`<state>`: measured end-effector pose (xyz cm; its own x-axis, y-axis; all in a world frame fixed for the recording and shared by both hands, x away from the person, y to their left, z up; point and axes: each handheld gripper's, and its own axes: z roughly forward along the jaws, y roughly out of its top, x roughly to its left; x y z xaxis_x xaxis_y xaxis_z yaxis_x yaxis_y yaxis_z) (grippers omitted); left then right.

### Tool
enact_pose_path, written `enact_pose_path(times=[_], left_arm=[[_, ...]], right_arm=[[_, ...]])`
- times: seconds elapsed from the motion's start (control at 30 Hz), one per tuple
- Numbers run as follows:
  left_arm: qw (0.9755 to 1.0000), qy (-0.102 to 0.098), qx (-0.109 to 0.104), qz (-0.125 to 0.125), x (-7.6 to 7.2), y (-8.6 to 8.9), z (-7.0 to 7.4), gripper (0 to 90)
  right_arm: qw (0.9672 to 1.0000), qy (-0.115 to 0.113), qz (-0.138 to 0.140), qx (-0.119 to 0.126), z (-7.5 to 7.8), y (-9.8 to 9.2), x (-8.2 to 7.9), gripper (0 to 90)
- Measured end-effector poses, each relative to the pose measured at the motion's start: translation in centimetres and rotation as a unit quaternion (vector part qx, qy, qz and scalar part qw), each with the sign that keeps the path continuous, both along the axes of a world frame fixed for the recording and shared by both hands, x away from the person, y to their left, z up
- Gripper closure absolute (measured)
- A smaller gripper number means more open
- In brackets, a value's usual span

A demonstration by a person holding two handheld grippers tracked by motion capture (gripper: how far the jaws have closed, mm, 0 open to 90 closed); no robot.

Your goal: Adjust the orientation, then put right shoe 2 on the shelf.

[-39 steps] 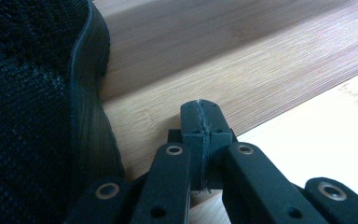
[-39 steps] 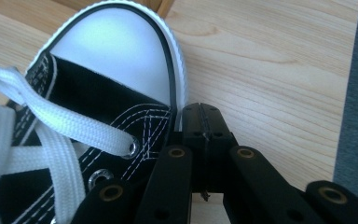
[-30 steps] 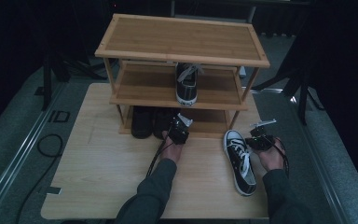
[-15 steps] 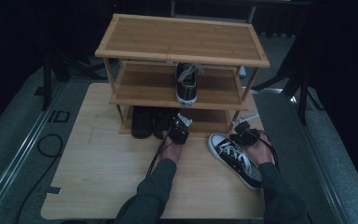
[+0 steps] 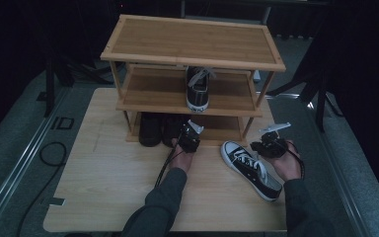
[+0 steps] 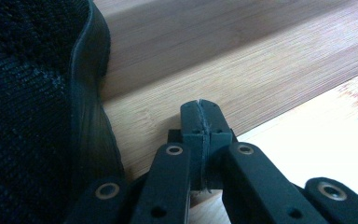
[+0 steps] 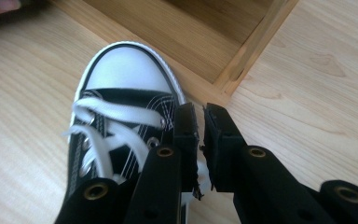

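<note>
A black-and-white sneaker (image 5: 249, 168) lies on the table in front of the rack, toe toward the rack's right leg; in the right gripper view its white toe cap (image 7: 121, 74) is just ahead. My right gripper (image 5: 269, 143) hovers at the sneaker's right side. Its jaws (image 7: 199, 114) have just been opening and stand a narrow gap apart, with a white scrap of the sneaker's edge low between them. My left gripper (image 5: 190, 136) is shut with nothing in it (image 6: 200, 109), at the front of the bottom shelf (image 6: 242, 70) beside a black knit shoe (image 6: 28, 116).
The three-tier wooden shoe rack (image 5: 192, 42) stands at the back of the wooden table (image 5: 113, 187). A second sneaker (image 5: 197, 89) sits on the middle shelf, and black shoes (image 5: 150, 129) on the bottom shelf. A cable (image 5: 49, 153) lies on the floor at left.
The sneaker on the table has turned, its toe swinging left toward the rack. The right gripper has lifted a little. The left hand has stayed put.
</note>
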<state>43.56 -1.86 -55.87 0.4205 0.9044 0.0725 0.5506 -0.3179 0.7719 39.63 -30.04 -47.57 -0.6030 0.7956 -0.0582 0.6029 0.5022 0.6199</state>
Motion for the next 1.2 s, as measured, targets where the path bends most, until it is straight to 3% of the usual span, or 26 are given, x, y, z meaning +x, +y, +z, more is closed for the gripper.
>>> enact_pose_path(times=[0.4, 1.2], left_arm=[[1.0, 0.0, 0.0, -0.002, 0.0, 0.0, 0.0, 89.8], [1.0, 0.0, -0.001, -0.001, 0.0, 0.0, 0.0, 89.7]], right_arm=[[1.0, -0.007, 0.005, -0.003, 1.6, -0.8, -2.3, 81.7], [0.9997, 0.015, 0.019, -0.004, 0.7, -2.9, -6.4, 78.8]])
